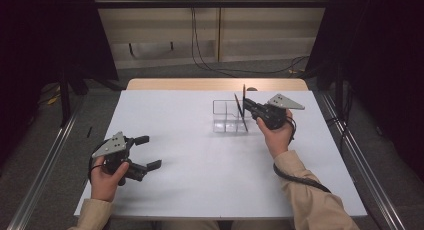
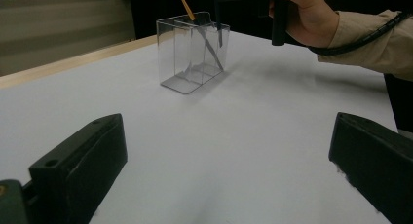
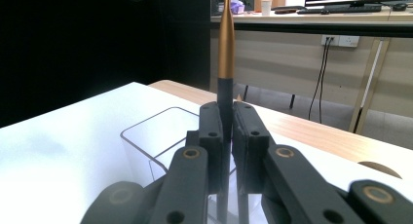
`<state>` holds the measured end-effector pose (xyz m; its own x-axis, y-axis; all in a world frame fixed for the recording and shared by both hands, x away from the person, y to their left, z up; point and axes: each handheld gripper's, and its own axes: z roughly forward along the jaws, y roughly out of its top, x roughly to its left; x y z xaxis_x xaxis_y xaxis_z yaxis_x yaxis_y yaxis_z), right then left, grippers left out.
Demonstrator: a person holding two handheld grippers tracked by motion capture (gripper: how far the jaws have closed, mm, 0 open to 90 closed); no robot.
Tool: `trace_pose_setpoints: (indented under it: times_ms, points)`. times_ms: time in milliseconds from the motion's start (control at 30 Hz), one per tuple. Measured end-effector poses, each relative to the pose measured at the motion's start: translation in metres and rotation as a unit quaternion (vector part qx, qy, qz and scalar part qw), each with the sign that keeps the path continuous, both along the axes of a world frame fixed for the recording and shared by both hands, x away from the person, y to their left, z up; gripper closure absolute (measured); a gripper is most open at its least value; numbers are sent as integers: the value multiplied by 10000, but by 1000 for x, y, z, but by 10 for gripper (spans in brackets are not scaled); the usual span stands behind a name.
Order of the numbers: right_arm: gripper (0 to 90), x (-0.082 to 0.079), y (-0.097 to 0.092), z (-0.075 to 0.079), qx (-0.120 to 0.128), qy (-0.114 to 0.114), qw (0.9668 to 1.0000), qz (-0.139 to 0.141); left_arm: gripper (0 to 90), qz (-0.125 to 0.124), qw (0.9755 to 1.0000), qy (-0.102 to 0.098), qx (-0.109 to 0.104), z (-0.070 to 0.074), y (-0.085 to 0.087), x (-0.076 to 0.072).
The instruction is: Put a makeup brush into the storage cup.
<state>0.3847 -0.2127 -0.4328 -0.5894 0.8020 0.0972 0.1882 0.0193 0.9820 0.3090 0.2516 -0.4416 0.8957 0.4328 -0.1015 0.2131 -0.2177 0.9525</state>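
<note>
No readable text, label or number appears anywhere.

Holder (image 1: pixel 227 117): on the table (image 1: pixel 200 165), far right part.
Pen (image 1: pixel 244 102): upright over the holder.
Second pen (image 1: pixel 240 115): leaning inside it.

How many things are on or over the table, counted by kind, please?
Clear holder: 1
Pens: 2, one leaning in the holder, one upright in the right gripper
Grippers: 2, left and right
Total: 5
</note>
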Motion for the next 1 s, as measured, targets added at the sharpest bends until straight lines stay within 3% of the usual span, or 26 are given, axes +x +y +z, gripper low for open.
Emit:
trace_pose_setpoints:
  times_ms: [1000]
  points:
    - [811,1,5,-7,-126,221,9997,52,4,56,10000,7,10,-1,6,-4]
